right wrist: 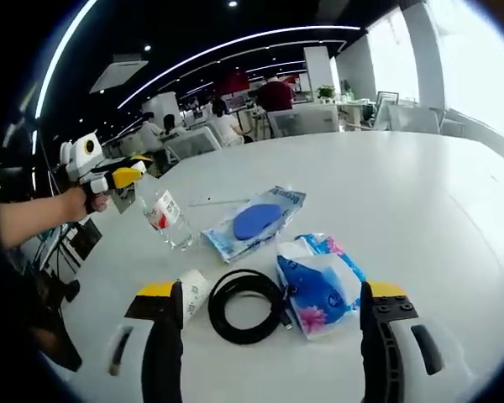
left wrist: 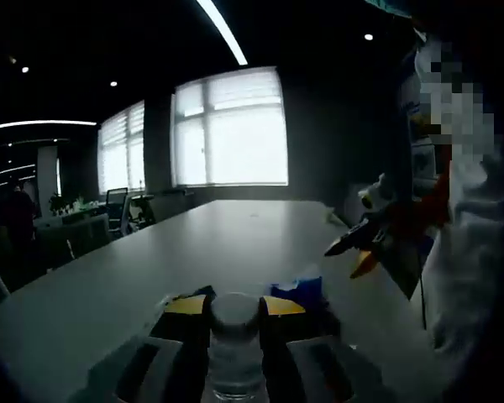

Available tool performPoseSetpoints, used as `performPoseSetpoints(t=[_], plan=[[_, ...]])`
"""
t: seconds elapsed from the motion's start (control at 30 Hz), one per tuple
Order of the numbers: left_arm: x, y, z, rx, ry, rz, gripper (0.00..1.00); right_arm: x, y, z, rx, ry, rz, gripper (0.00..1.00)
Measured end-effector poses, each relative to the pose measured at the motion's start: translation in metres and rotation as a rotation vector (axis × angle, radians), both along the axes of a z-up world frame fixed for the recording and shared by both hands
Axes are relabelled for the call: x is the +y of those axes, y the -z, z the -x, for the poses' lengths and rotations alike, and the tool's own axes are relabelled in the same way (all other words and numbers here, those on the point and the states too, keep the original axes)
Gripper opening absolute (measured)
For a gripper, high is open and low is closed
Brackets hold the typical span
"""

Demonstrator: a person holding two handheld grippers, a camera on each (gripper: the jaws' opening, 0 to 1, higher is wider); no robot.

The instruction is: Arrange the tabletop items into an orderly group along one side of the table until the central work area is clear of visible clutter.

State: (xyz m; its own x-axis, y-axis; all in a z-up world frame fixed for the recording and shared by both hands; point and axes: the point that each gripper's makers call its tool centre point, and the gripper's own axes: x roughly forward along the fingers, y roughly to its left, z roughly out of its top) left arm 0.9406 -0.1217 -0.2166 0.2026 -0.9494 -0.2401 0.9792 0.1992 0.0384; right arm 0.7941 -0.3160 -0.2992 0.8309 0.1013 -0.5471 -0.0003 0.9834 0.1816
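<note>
My left gripper (left wrist: 235, 307) is shut on a clear plastic bottle (left wrist: 235, 353) with a white cap, which stands between its yellow-tipped jaws. In the right gripper view, that bottle (right wrist: 169, 220) has a red label. It leans at the left of the white table (right wrist: 420, 193), held by the left gripper (right wrist: 124, 180) in a person's hand (right wrist: 74, 203). My right gripper (right wrist: 270, 291) is wide open above a black coiled cable (right wrist: 245, 304). Next to the cable are a blue tissue pack (right wrist: 319, 284), a white roll (right wrist: 193, 291) and a bagged blue disc (right wrist: 257, 220). The right gripper (left wrist: 353, 247) reaches in from the right.
The long white table (left wrist: 235, 235) runs toward bright windows, bare beyond a blue item (left wrist: 300, 290) just past my left jaws. A person in white (left wrist: 462, 252) stands at its right edge. Office chairs, desks and several people lie beyond the table's far end (right wrist: 277, 101).
</note>
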Motion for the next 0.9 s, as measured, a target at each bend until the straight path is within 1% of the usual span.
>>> performPoseSetpoints(t=[0.03,0.1,0.13,0.17,0.2,0.3,0.33,0.37,0.43,0.47,0.5,0.53,0.57,0.6,0.67,0.7,0.73,0.83,0.87,0.9], plan=[[0.006,0.003,0.001,-0.015,0.000,-0.011,0.20,0.001,0.000,0.000,0.000,-0.005,0.008,0.83],[0.018,0.010,0.002,-0.007,0.000,-0.037,0.20,0.006,-0.002,-0.002,-0.004,-0.018,0.009,0.84],[0.024,0.014,0.000,-0.018,-0.006,-0.060,0.20,0.006,-0.002,-0.002,-0.003,-0.018,0.014,0.84],[0.029,0.016,0.000,0.001,-0.010,-0.061,0.20,0.008,-0.002,-0.002,0.000,-0.025,0.021,0.84],[0.037,0.019,0.000,-0.010,-0.011,-0.070,0.20,0.010,-0.002,-0.002,0.001,-0.033,0.022,0.84],[0.056,0.025,-0.004,0.004,-0.023,-0.087,0.20,0.013,-0.001,0.001,0.011,-0.044,0.033,0.84],[0.061,0.026,-0.005,0.017,-0.025,-0.086,0.20,0.013,-0.002,0.001,0.012,-0.044,0.035,0.84],[0.065,0.026,-0.005,0.005,-0.014,-0.084,0.20,0.014,-0.002,0.002,0.014,-0.047,0.039,0.84],[0.072,0.026,-0.009,0.005,-0.013,-0.094,0.20,0.017,-0.003,0.003,0.018,-0.051,0.046,0.84],[0.076,0.027,-0.010,-0.014,0.007,-0.098,0.20,0.019,-0.003,0.003,0.022,-0.055,0.053,0.84],[0.080,0.027,-0.013,-0.007,0.000,-0.103,0.20,0.019,-0.003,0.004,0.021,-0.055,0.056,0.83],[0.088,0.025,-0.016,-0.003,0.002,-0.093,0.20,0.019,-0.003,0.004,0.023,-0.054,0.058,0.83],[0.091,0.025,-0.017,-0.014,0.001,-0.096,0.20,0.019,-0.003,0.004,0.026,-0.052,0.058,0.83],[0.093,0.025,-0.020,-0.002,0.001,-0.094,0.20,0.018,-0.002,0.004,0.026,-0.046,0.056,0.83],[0.099,0.026,-0.023,-0.019,0.014,-0.102,0.20,0.019,-0.002,0.005,0.032,-0.040,0.060,0.83],[0.102,0.025,-0.025,-0.006,0.021,-0.089,0.20,0.019,-0.003,0.004,0.032,-0.039,0.065,0.83],[0.105,0.026,-0.029,-0.011,0.018,-0.092,0.20,0.019,-0.003,0.004,0.035,-0.036,0.072,0.83],[0.112,0.025,-0.037,0.000,0.025,-0.071,0.20,0.020,-0.003,0.005,0.043,-0.028,0.085,0.83],[0.110,0.024,-0.037,-0.018,0.039,-0.061,0.20,0.020,-0.003,0.005,0.044,-0.029,0.089,0.83],[0.112,0.024,-0.040,-0.025,0.033,-0.072,0.20,0.020,-0.003,0.005,0.045,-0.027,0.088,0.83]])
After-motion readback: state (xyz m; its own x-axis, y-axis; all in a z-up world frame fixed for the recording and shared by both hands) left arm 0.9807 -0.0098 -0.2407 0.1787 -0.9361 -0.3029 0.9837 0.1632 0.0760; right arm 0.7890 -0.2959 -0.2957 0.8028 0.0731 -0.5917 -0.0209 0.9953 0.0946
